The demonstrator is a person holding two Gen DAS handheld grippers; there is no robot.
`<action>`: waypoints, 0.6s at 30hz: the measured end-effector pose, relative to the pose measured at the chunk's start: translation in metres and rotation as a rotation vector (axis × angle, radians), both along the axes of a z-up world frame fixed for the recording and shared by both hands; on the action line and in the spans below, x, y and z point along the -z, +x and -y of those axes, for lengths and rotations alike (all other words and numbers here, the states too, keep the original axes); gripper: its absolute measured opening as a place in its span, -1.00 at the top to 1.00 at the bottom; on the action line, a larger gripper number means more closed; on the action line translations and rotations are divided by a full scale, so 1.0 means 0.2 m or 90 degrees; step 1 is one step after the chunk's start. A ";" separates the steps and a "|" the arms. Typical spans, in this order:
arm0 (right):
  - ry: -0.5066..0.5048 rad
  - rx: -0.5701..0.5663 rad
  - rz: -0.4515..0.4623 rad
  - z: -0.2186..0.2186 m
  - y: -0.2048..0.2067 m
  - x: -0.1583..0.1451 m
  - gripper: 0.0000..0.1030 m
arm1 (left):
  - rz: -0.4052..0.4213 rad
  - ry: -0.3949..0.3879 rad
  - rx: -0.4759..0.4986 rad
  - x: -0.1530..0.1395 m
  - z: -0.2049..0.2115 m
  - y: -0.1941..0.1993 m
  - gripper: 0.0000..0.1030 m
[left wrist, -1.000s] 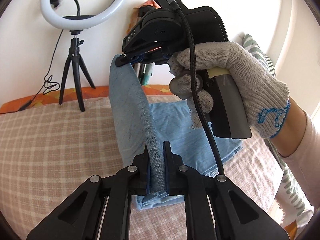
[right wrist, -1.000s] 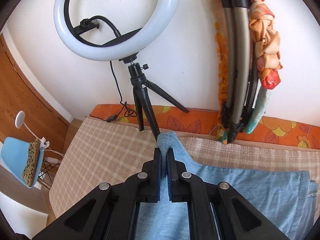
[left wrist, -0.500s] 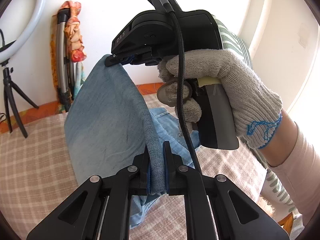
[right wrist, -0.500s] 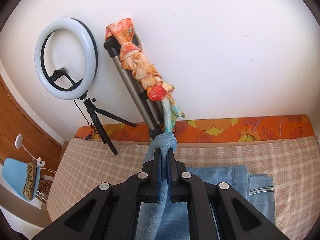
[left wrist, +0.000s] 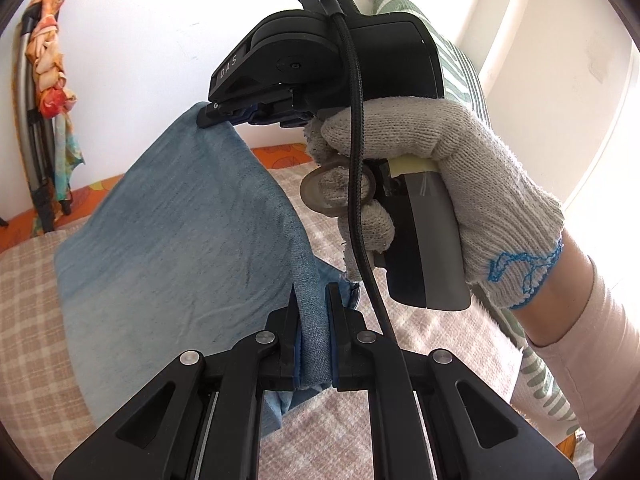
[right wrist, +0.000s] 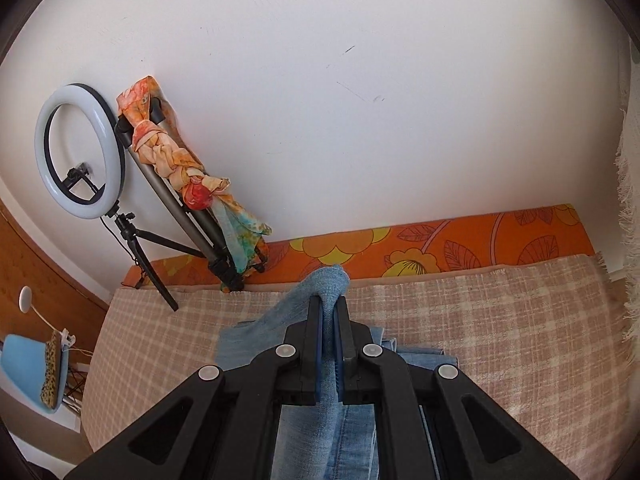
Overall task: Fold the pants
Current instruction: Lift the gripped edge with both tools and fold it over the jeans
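Note:
The pants are light blue denim (left wrist: 180, 240). My left gripper (left wrist: 314, 300) is shut on one edge of the lifted fabric. My right gripper (left wrist: 212, 114), held by a gloved hand, is shut on the far corner of the same edge, higher up. The fabric hangs stretched between them above the bed. In the right wrist view my right gripper (right wrist: 330, 308) pinches the denim (right wrist: 328, 280), and the rest of the pants (right wrist: 352, 432) lies flat on the bed below.
The bed has a beige checked cover (right wrist: 500, 328) and an orange flowered edge (right wrist: 440, 248) against a white wall. A ring light on a tripod (right wrist: 80, 148) and a folded stand wrapped in a scarf (right wrist: 188, 176) lean at the far left. A striped pillow (left wrist: 460, 64) stands to the right.
Both grippers have carried the lifted denim edge to the right across the bed. The ring light and stand have slid left in both views. Both grips are unchanged.

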State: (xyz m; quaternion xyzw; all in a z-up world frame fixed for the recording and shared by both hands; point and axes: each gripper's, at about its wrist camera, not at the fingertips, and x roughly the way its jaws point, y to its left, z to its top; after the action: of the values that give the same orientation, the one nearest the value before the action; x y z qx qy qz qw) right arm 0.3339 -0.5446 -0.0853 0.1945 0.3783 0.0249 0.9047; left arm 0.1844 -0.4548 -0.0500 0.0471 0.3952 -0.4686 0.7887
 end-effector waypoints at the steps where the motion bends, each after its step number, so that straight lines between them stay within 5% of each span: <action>1: 0.001 0.000 0.000 0.02 0.00 0.01 0.96 | -0.003 0.000 0.002 0.01 0.02 0.01 0.84; 18: 0.048 0.025 -0.028 0.33 -0.05 0.37 0.96 | -0.051 0.015 0.025 0.24 0.25 0.15 0.84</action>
State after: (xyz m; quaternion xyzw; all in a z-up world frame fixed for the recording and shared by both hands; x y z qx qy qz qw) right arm 0.3247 -0.6111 -0.1593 0.2366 0.3933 0.0172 0.8883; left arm 0.2141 -0.5047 -0.0989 0.0457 0.4310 -0.4808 0.7622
